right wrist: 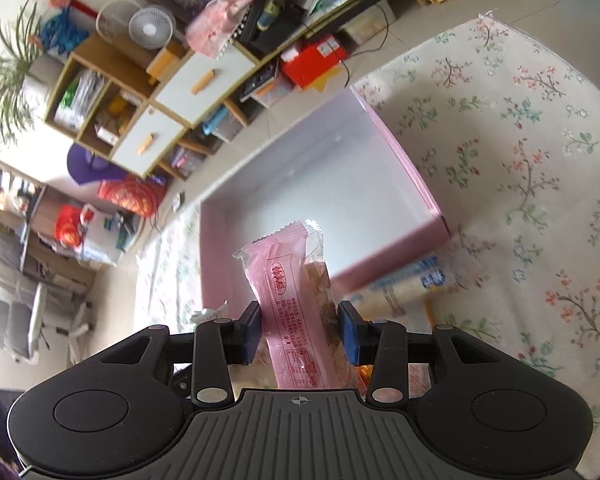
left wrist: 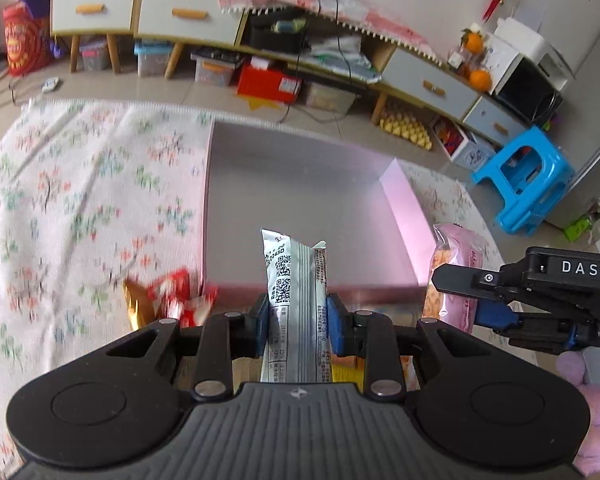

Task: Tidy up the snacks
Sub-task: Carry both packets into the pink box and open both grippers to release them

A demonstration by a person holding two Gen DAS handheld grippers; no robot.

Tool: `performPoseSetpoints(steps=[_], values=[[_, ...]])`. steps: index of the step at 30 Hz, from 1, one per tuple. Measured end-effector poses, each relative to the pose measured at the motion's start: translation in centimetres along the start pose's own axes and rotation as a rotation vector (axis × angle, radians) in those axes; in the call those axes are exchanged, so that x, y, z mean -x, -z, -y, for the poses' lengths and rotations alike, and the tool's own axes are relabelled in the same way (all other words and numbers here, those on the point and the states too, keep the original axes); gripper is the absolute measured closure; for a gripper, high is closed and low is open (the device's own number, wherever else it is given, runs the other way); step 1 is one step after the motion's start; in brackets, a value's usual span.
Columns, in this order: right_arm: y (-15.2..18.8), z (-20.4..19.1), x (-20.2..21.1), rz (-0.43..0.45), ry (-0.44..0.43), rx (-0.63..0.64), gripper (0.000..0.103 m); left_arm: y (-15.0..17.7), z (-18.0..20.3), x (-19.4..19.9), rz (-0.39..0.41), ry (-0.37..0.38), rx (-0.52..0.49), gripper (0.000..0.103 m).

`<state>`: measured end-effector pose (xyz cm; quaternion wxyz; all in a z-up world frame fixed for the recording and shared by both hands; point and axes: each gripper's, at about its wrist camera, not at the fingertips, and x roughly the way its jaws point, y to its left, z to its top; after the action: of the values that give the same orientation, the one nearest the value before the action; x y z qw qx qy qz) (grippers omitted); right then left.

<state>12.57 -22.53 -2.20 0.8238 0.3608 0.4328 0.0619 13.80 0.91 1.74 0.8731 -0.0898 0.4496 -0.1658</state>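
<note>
The sorting had barely begun, as far as I could judge: the pink box sat open on the floral cloth with its pale floor bare — not one snack inside it that either camera showed. What I did have were two packets in hand, one in each claw. My left gripper was closed on the silver-grey snack packet, its blue pads pressed against both long edges, and the packet stood up out of the jaws with its printed codes facing me and its crimped top leaning toward the box's near wall. My right gripper was clamped on the pink snack packet in the same way, gripped low on its length, the free end rising over the box's near corner. In the left view that right claw showed at the edge of the frame, just beside the box's right-hand wall. Neither packet was over the middle of the box — both hung at its near side, above the cloth. More remained on the table: a red-and-gold wrapped snack lay just left of the box's near corner, and a blurred blue-and-white packet lay against its outer wall. By my reckoning both held packets had yet to go in, then those loose ones.
</note>
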Motion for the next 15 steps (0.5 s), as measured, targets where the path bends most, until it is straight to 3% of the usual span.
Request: performPoseSetpoints(steps=[10, 13, 15], values=[[-5.1, 1.2, -2.2, 0.108, -0.099, -0.046, 0.063, -3.0, 0.2, -1.8, 0.168, -0.045, 0.008, 0.076], [-5.7, 1.9, -4.2, 0.098, -0.11, -0.044, 0.063, -2.8, 0.2, -3.3, 0.224, -0.068, -0.003, 0.076], [-5.8, 2.3, -5.7, 0.075, -0.102, -0.054, 0.063, -2.5, -0.1, -4.6, 0.218, -0.082, 0.01, 0.076]])
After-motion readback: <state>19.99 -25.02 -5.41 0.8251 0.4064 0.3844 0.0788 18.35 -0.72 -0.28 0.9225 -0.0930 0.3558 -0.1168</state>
